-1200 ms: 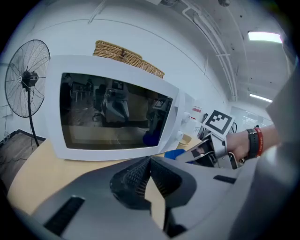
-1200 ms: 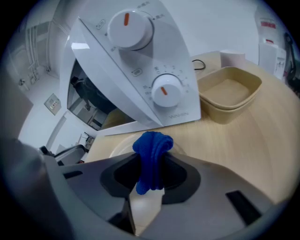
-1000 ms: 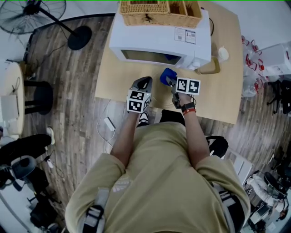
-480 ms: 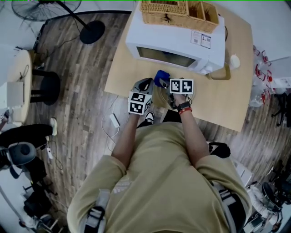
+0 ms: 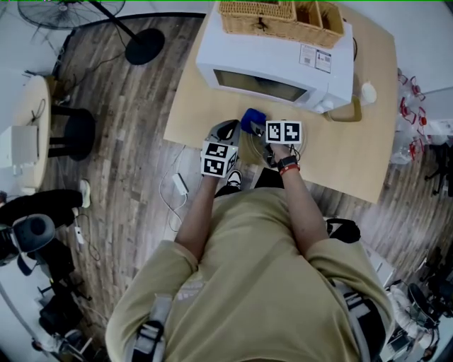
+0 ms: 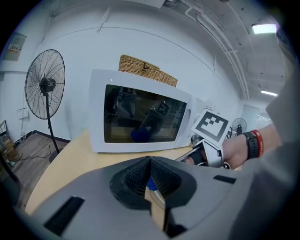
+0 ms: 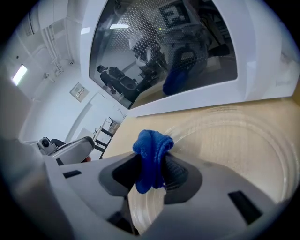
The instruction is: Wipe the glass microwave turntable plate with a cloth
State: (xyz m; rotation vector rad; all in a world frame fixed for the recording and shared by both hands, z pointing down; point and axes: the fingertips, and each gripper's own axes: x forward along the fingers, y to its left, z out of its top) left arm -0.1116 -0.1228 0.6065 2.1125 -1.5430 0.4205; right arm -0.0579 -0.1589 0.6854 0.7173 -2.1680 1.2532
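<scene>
The clear glass turntable plate (image 7: 229, 140) lies flat on the wooden table (image 5: 354, 155) in front of the white microwave (image 5: 269, 60). My right gripper (image 7: 152, 173) is shut on a bunched blue cloth (image 7: 151, 152), which rests on the plate's near rim. In the head view the blue cloth (image 5: 251, 120) sits just ahead of the right gripper (image 5: 260, 131). My left gripper (image 5: 225, 132) is close beside it on the left. Its jaws stand together in the left gripper view (image 6: 150, 161), with a strip of the glass rim (image 6: 156, 196) showing beneath them.
A wicker basket (image 5: 279, 18) sits on top of the microwave, whose door is shut. A standing fan (image 6: 44, 86) is on the floor to the left of the table. A cable and adapter (image 5: 178, 185) lie on the floor by the table's near edge.
The right gripper with the blue cloth has moved left, closer to the left gripper. In the last half second both grippers have hardly moved.
</scene>
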